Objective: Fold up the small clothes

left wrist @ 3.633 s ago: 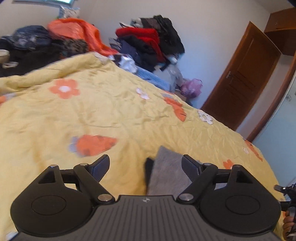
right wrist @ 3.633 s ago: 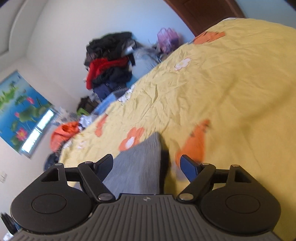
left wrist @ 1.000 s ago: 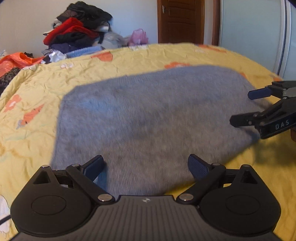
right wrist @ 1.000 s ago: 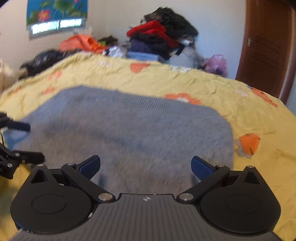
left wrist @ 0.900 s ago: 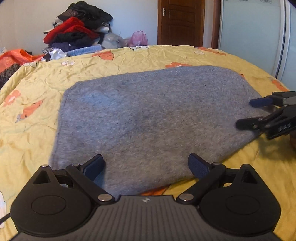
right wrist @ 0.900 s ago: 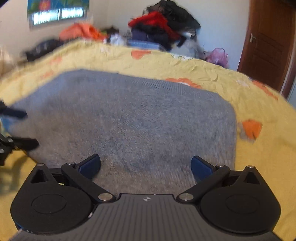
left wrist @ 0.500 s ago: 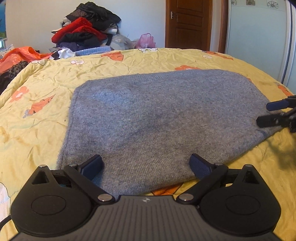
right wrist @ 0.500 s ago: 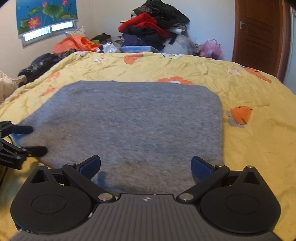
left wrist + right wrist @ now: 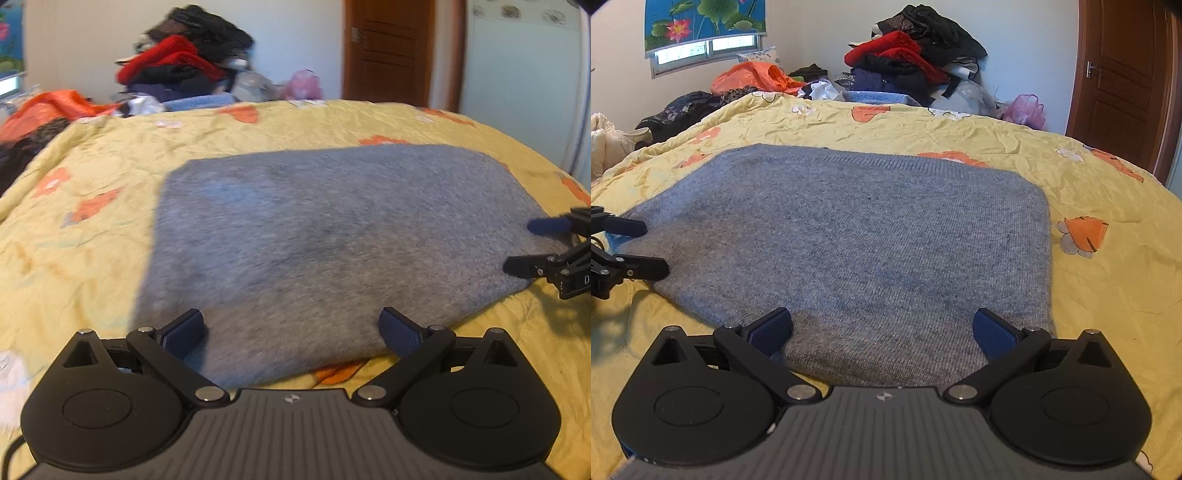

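covering the bed, yellow floral quilt [image 9: 1089,280]

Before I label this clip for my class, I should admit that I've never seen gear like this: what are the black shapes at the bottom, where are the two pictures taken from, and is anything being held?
There is no robot here. A person holds a two-finger gripper in each hand, and each carries a wide-angle camera looking out along its fingers. One picture comes from the left gripper, the other from the right gripper; the black shapes are their own bodies. Each also shows at the other picture's edge. A grey knitted garment lies spread flat on a yellow flowered bedspread. Both pairs of blue-padded fingers stand wide open over its near edge, holding nothing. Behind the bed are a pile of clothes and a brown door.
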Demonstrator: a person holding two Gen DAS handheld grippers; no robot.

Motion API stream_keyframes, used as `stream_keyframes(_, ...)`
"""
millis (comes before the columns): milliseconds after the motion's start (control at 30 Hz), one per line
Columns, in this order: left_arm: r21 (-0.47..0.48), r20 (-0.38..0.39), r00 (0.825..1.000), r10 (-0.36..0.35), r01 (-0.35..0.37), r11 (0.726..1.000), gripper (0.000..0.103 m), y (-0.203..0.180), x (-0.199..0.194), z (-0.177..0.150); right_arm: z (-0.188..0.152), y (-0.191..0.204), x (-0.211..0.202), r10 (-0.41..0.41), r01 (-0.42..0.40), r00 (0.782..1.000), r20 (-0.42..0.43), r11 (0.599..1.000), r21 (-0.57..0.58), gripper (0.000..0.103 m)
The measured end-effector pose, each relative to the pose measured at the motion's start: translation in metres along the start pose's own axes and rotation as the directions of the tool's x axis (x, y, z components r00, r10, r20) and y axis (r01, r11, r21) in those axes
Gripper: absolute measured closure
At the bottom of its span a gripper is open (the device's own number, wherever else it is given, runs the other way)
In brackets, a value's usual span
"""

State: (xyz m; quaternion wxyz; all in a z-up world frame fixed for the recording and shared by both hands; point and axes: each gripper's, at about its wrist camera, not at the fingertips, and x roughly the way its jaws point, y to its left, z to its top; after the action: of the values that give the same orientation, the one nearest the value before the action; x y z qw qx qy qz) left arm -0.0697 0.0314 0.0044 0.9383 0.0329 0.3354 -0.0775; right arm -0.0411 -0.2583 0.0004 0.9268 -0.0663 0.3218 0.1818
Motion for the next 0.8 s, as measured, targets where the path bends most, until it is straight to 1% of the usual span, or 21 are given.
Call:
stream_keyframes(67,-0.063,0.033,0.999,0.032,-0.030,0.998,0.001,0.010,-0.012,-0.006,0.000,0.000,0.000,0.000,0.000,1.000,0.001,1.000,0.001,0.000)
stream_keyframes(100,-0.105,0.040,0.999,0.028,-0.024,0.994,0.001,0.018,-0.018,-0.009,0.000,0.000,0.000,0.000,0.000,1.000,0.001,1.000,0.000,0.000)
stream_keyframes(200,-0.206,0.022,1.000,0.000,0.004,0.979,0.001,0.042,-0.028,-0.016,0.000,0.000,0.000,0.000,0.000,1.000,0.001,1.000,0.000,0.000)
stream_keyframes(267,-0.264,0.003,1.000,0.012,-0.011,0.965,0.001,0.056,-0.032,-0.018,0.000,0.000,0.000,0.000,0.000,1.000,0.001,1.000,0.001,0.000)
stream_keyframes(333,-0.348,-0.017,1.000,-0.004,-0.002,0.937,0.001,0.072,-0.032,-0.020,0.000,0.000,0.000,0.000,0.000,1.000,0.001,1.000,0.001,0.000)
stream_keyframes(433,-0.476,0.018,0.999,-0.042,0.045,0.878,0.001,0.088,-0.036,-0.018,-0.001,0.000,0.000,0.000,0.000,1.000,0.002,1.000,0.002,0.000)
stream_keyframes(500,-0.547,0.031,0.995,-0.091,0.093,0.832,0.002,0.093,-0.032,-0.015,-0.001,0.000,0.000,0.000,0.000,1.000,0.002,1.000,0.002,0.000)
stream_keyframes(533,-0.596,0.032,0.991,-0.131,0.124,0.793,0.002,0.096,-0.028,-0.015,-0.001,0.000,-0.001,0.000,0.000,1.000,0.002,1.000,0.002,0.000)
stream_keyframes(600,-0.682,0.081,0.978,-0.191,0.195,0.705,0.002,0.100,-0.024,-0.018,-0.001,0.000,0.000,0.000,0.000,1.000,0.002,1.000,0.002,0.000)
stream_keyframes(633,-0.723,0.104,0.967,-0.234,0.235,0.649,0.002,0.102,-0.021,-0.020,-0.001,0.000,0.000,0.000,0.000,1.000,0.002,1.000,0.002,0.000)
stream_keyframes(667,-0.764,0.122,0.957,-0.262,0.259,0.591,0.002,0.105,-0.017,-0.022,-0.001,0.000,0.000,0.000,0.000,1.000,0.002,1.000,0.002,0.000)
stream_keyframes(700,-0.795,0.145,0.953,-0.265,0.272,0.543,0.002,0.106,-0.015,-0.025,-0.001,0.000,0.000,0.000,0.000,1.000,0.003,1.000,0.002,0.000)
stream_keyframes(733,-0.811,0.167,0.953,-0.254,0.279,0.514,0.002,0.107,-0.014,-0.026,-0.001,0.000,0.000,0.000,0.000,1.000,0.003,1.000,0.002,0.000)
stream_keyframes(767,-0.819,0.175,0.956,-0.236,0.274,0.504,0.003,0.107,-0.014,-0.026,-0.001,0.000,0.000,0.000,0.000,1.000,0.003,1.000,0.002,0.000)
stream_keyframes(800,-0.821,0.176,0.961,-0.215,0.263,0.506,0.011,0.106,-0.014,-0.024,-0.001,0.000,0.000,0.000,0.000,1.000,0.003,1.000,0.003,0.000)
